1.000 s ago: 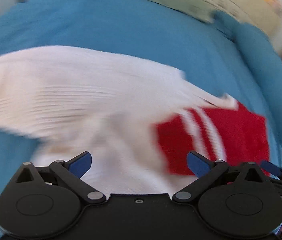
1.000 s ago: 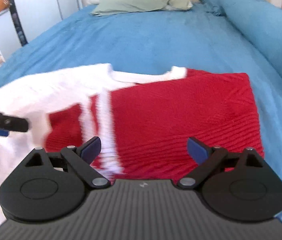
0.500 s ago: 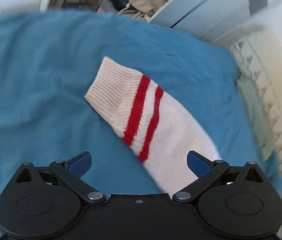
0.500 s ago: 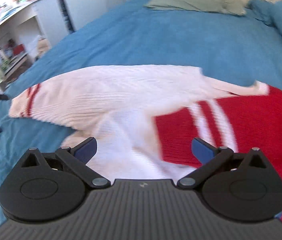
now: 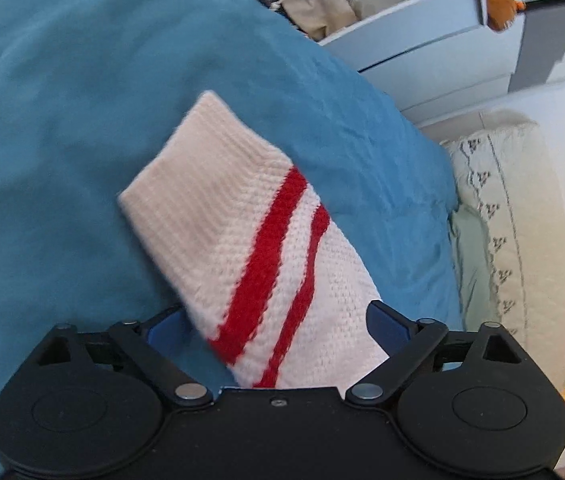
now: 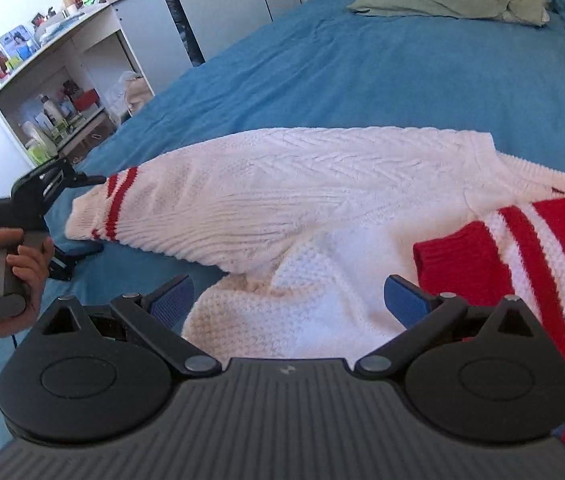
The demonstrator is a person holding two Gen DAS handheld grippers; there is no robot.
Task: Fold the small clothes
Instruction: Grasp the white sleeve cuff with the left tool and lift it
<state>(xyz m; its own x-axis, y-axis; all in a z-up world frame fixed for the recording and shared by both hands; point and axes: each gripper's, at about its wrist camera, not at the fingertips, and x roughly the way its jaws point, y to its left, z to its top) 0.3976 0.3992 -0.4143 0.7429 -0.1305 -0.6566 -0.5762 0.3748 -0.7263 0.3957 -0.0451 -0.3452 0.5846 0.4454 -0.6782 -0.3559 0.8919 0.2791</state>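
Note:
A small red and white knit sweater [image 6: 322,208] lies on the blue bedspread [image 6: 362,68]. Its white sleeve with two red stripes [image 5: 258,248] stretches out to the left. My left gripper [image 5: 274,324] is open, with the striped cuff lying between its blue fingers. It also shows in the right wrist view [image 6: 78,216], its fingers above and below the cuff [image 6: 114,208]. My right gripper [image 6: 286,300] is open and empty over the white lower part of the sweater, beside the red body [image 6: 542,248].
A green pillow [image 6: 442,0] and patterned headboard lie at the bed's far end. White shelves with bottles [image 6: 50,108] stand to the left of the bed. A white dresser [image 5: 442,48] shows beyond the bed edge in the left wrist view.
My left gripper swung from over the sweater body out to the sleeve cuff and closed in on it. My right gripper shifted left, from over the red body to the white part.

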